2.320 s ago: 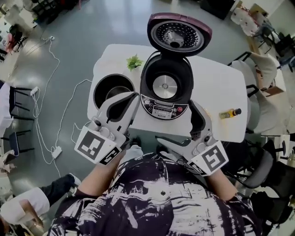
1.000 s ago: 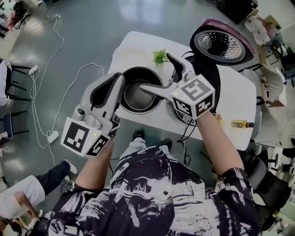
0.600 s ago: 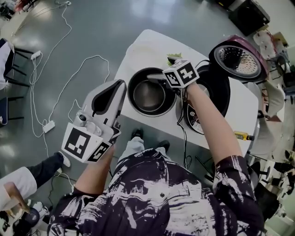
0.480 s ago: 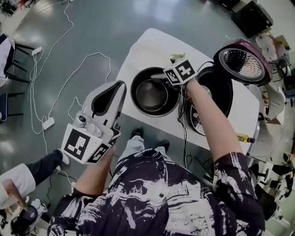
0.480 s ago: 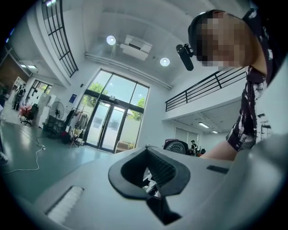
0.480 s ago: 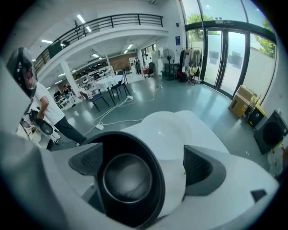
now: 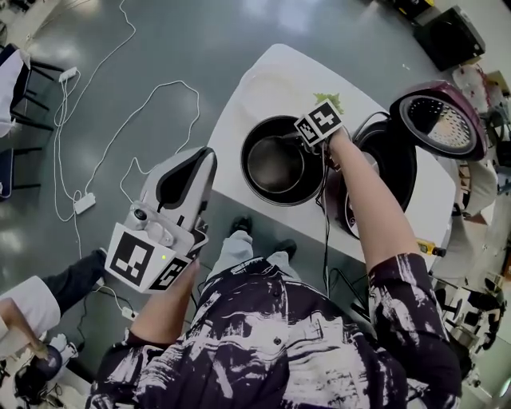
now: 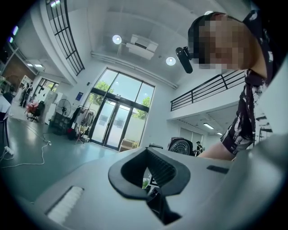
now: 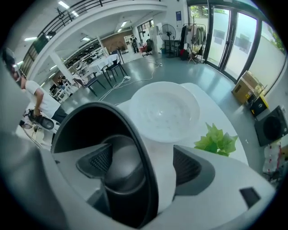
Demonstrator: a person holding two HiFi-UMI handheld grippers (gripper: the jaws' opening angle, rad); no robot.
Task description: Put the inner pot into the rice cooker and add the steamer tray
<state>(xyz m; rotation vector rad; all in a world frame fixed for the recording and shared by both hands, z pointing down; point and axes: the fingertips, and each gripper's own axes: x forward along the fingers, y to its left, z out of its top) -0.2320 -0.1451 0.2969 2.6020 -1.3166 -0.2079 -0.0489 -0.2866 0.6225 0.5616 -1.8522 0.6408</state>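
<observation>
Your pot [image 7: 275,164] is dark, round and empty. It stands upright on the table [image 7: 235,136], just left of the cooker [image 7: 393,164] in the head view. The cooker is dark, its maroon lid [image 7: 441,120] swung open. The white tray [image 9: 164,110] lies flat just beyond the pot.

Daylight floods through the tall glass doors [image 8: 114,128] beyond the tabletop [image 7: 310,73], and round ceiling lamps [image 8: 118,39] burn white above. The floor [image 7: 239,24] past the tabletop carries pale glare, and the tabletop looks nearly washed out. Every picture bulges, bending straight lines and darkening at the corners. The pot [image 9: 85,128] on the tabletop, close to the lens, looks soft.
</observation>
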